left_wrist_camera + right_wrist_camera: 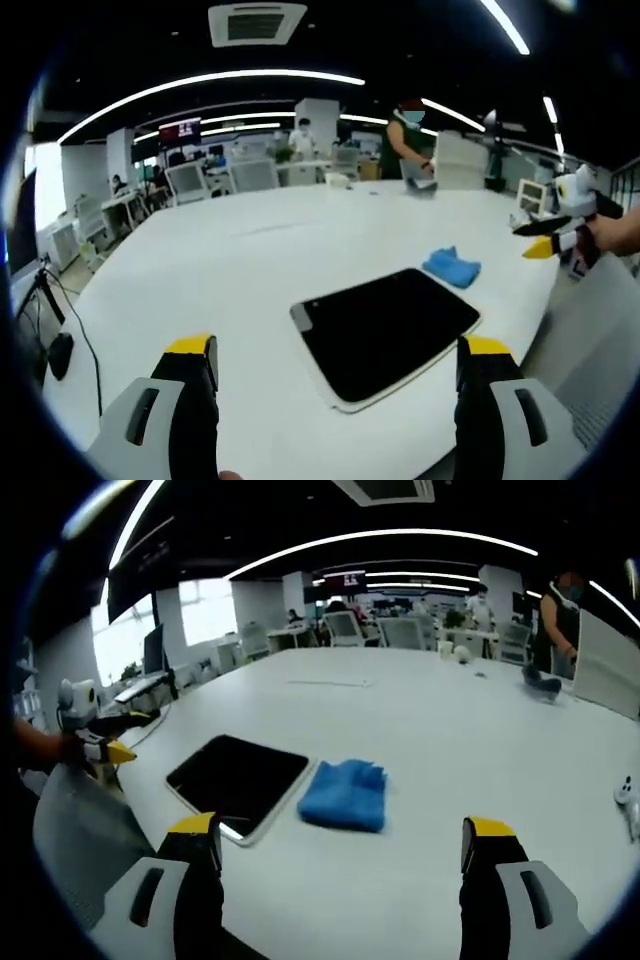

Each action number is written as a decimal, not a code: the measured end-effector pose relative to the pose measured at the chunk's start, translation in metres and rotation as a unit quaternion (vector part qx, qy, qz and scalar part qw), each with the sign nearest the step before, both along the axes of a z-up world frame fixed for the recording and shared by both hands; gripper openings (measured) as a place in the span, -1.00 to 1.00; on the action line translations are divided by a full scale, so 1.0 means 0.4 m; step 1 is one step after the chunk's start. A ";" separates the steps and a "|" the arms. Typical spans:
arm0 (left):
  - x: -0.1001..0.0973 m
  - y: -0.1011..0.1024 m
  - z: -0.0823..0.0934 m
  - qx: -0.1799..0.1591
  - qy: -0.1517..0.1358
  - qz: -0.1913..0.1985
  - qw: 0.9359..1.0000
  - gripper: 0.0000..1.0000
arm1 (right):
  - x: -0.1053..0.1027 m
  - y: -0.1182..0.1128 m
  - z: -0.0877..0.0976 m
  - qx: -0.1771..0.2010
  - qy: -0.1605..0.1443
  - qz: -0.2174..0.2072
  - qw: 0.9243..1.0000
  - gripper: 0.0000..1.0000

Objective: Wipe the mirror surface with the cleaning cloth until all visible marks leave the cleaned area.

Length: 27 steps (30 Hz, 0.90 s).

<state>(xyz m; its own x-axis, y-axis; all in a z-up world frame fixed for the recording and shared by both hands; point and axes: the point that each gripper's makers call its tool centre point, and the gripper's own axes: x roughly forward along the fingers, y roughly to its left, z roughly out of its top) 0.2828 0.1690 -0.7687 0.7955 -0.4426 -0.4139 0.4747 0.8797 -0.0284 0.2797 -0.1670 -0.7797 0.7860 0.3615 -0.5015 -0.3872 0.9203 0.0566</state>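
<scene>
While the dark mirror is lying flat on the white worktop just beside the blue cleaning cloth, seemingly touching it, both the left tongs and right tongs are hovering spread wide, holding nothing.

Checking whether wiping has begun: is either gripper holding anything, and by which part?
Nothing is held. The left gripper and right gripper are both open and empty; the blue cloth lies untouched on the table beside the mirror.
</scene>
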 end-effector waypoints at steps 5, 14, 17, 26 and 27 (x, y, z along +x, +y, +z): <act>-0.004 -0.014 -0.009 0.010 0.007 -0.013 1.000 0.99 | -0.005 0.001 -0.009 -0.008 0.008 0.006 1.000 1.00; -0.006 -0.033 -0.013 0.022 0.012 -0.026 0.999 0.99 | -0.004 -0.002 -0.013 -0.012 0.011 0.010 1.000 1.00; -0.001 -0.024 0.004 0.016 -0.006 -0.017 1.000 0.99 | 0.002 0.005 -0.017 -0.015 0.014 0.020 1.000 1.00; 0.000 -0.018 0.026 -0.011 -0.015 0.000 1.000 0.99 | 0.003 -0.010 -0.017 -0.020 0.008 0.017 1.000 1.00; 0.001 -0.021 0.023 -0.006 -0.018 -0.004 1.000 0.99 | 0.008 -0.015 -0.010 -0.005 0.002 0.009 1.000 1.00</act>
